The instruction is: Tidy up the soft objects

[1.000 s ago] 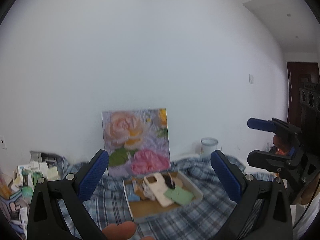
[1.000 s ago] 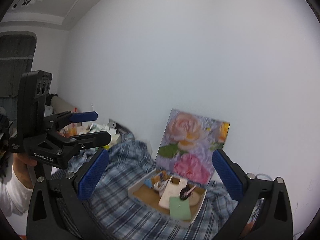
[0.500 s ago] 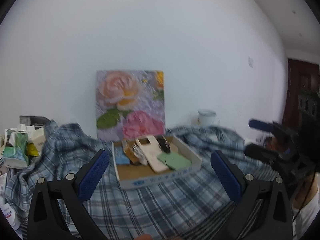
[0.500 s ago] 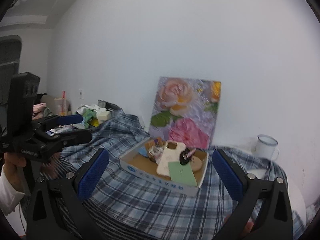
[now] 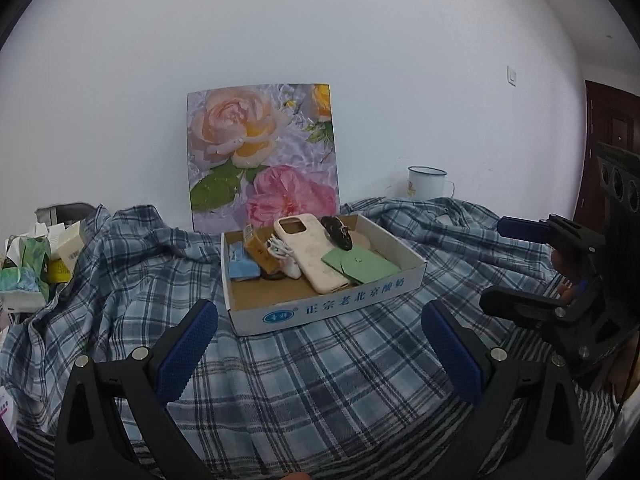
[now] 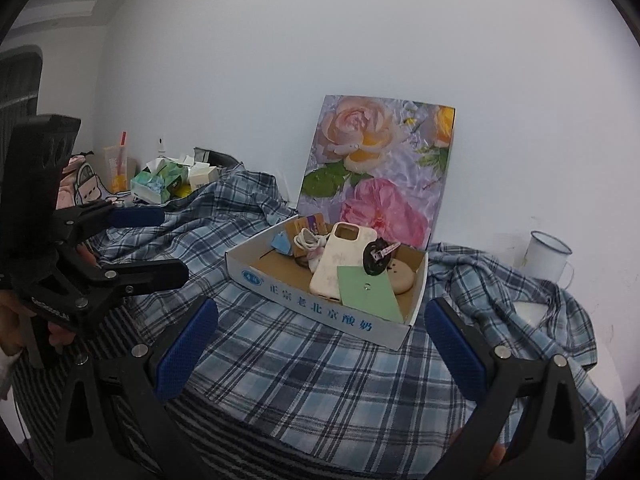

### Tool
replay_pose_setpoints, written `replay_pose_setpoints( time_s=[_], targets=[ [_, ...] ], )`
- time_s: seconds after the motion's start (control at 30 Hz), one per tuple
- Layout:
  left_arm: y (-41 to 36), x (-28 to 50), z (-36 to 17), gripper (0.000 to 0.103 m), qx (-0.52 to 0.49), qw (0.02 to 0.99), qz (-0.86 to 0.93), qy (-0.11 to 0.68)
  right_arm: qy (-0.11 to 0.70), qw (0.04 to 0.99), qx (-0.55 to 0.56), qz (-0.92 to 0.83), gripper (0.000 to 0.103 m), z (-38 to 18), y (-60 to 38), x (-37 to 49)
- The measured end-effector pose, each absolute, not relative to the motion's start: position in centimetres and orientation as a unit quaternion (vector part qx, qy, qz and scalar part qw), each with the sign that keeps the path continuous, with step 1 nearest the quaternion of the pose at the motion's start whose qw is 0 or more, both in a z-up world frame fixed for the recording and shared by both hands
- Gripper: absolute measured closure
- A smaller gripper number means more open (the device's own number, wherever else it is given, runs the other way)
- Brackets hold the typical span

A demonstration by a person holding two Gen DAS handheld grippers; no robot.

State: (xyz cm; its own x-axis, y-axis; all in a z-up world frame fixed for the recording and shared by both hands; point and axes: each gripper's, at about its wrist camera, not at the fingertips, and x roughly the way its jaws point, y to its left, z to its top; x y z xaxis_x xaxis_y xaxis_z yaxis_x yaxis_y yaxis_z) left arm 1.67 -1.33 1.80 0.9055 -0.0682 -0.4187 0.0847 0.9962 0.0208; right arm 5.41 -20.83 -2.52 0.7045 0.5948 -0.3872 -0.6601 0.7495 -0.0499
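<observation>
A shallow cardboard box (image 5: 320, 312) sits on the blue plaid cloth (image 5: 320, 380), its far edge just in front of the flower picture (image 5: 262, 152) leaning on the wall, and in it lie a cream phone case (image 5: 310, 252), a green pouch (image 5: 360, 266), a black hair clip (image 5: 338, 232), a white cable (image 5: 280, 250) and a blue packet (image 5: 242, 268). The left gripper (image 5: 320, 344) hangs just short of the box's near edge with its jaws spread wide and empty, bare plaid between them and the box. The right gripper (image 6: 320, 340) hangs off the box's near corner, equally wide and empty; a white mug (image 6: 548, 256) stands well clear to the box's right and tissue packs (image 5: 24, 276) well clear to its left.
</observation>
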Motion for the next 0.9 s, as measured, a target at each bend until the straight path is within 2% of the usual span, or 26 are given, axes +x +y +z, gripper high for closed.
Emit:
replay_pose_setpoints(
  time_s=[0.17, 0.9],
  targets=[
    [-1.7, 2.3, 1.0, 0.0, 0.029, 0.972, -0.034, 0.232, 0.206, 0.923, -0.087, 0.314, 0.0, -3.4, -20.8, 6.5],
    [-1.4, 2.8, 0.7, 0.0, 0.021, 0.969, -0.032, 0.246, 0.234, 0.916, -0.065, 0.319, 0.0, -3.9, -21.3, 7.6]
  ],
)
